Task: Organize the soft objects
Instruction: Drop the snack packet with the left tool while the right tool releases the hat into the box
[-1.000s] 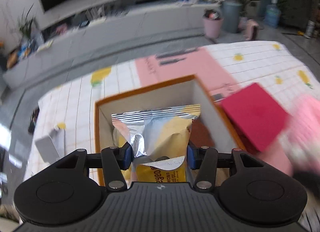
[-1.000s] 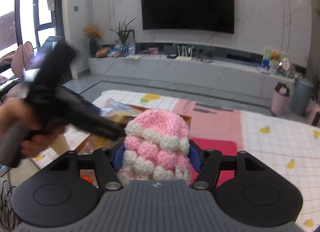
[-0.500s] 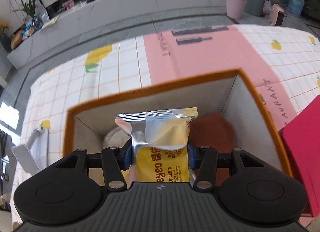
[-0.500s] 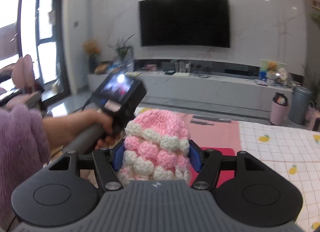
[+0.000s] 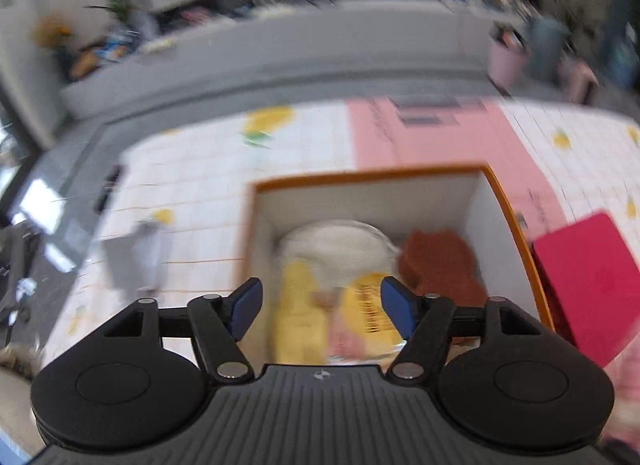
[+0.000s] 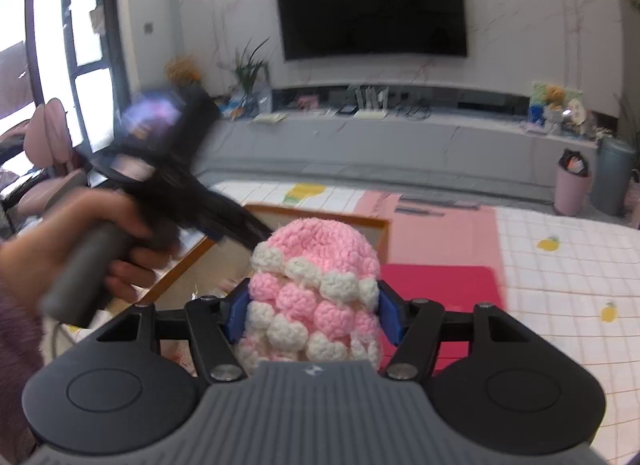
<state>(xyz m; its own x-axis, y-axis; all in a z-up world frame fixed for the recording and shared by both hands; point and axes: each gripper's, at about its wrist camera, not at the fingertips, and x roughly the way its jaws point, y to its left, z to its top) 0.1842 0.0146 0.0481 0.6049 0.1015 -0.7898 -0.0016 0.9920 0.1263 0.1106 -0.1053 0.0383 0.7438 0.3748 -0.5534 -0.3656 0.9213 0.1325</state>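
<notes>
An orange-rimmed box (image 5: 368,175) with white walls stands on the checked mat. My left gripper (image 5: 322,305) hovers over its near part, jaws opening, blue pads (image 5: 246,305) apart from everything. Below them, blurred, lies the yellow snack packet (image 5: 366,307) inside the box, beside a white round thing (image 5: 336,241) and a brown soft item (image 5: 440,265). In the right wrist view my right gripper (image 6: 312,315) is shut on a pink and white crocheted hat (image 6: 316,281), held above the box's rim (image 6: 320,212). A person's hand (image 6: 60,249) holds the left gripper's handle there.
A red flat lid (image 5: 592,281) lies right of the box, also visible as a red panel (image 6: 440,285). A grey object (image 5: 134,257) rests on the mat to the left. A pink bin (image 6: 572,189) and a grey TV bench (image 6: 400,141) stand beyond the mat.
The left gripper's jaws have spread and the yellow packet has dropped out of them into the box. The left gripper pulled back. The right gripper still holds the hat.
</notes>
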